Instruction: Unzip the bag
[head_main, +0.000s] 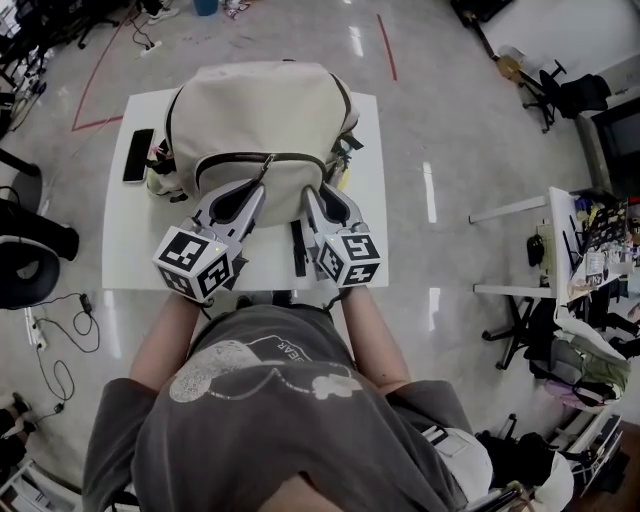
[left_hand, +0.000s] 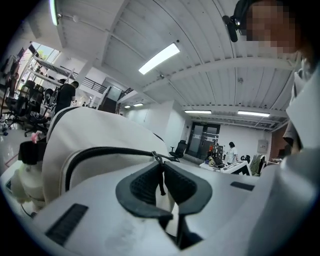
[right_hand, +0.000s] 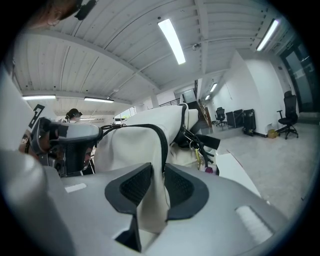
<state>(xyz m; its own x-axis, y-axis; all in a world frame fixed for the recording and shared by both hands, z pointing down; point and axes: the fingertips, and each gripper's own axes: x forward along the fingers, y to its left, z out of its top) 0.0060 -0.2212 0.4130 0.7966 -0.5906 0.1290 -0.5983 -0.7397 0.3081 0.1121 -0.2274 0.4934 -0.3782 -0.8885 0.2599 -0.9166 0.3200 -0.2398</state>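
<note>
A cream backpack (head_main: 262, 110) lies on a white table (head_main: 370, 250), its dark zipper (head_main: 240, 158) curving across the front and closed along the length I can see. My left gripper (head_main: 262, 186) is at the zipper's near end. In the left gripper view the thin black zipper pull (left_hand: 161, 179) hangs between the pads of the left gripper (left_hand: 162, 175) with a slim gap on each side. My right gripper (head_main: 318, 190) sits just to the right. In the right gripper view the right gripper (right_hand: 156, 175) pinches a fold of the bag's cream fabric (right_hand: 152, 210) beside the zipper (right_hand: 163, 145).
A black phone (head_main: 138, 155) lies at the table's left edge. A bottle (left_hand: 27, 172) sits in the bag's left side pocket, and a loose black strap (head_main: 297, 248) lies near the front edge. Chairs (head_main: 30, 250) and cables surround the table.
</note>
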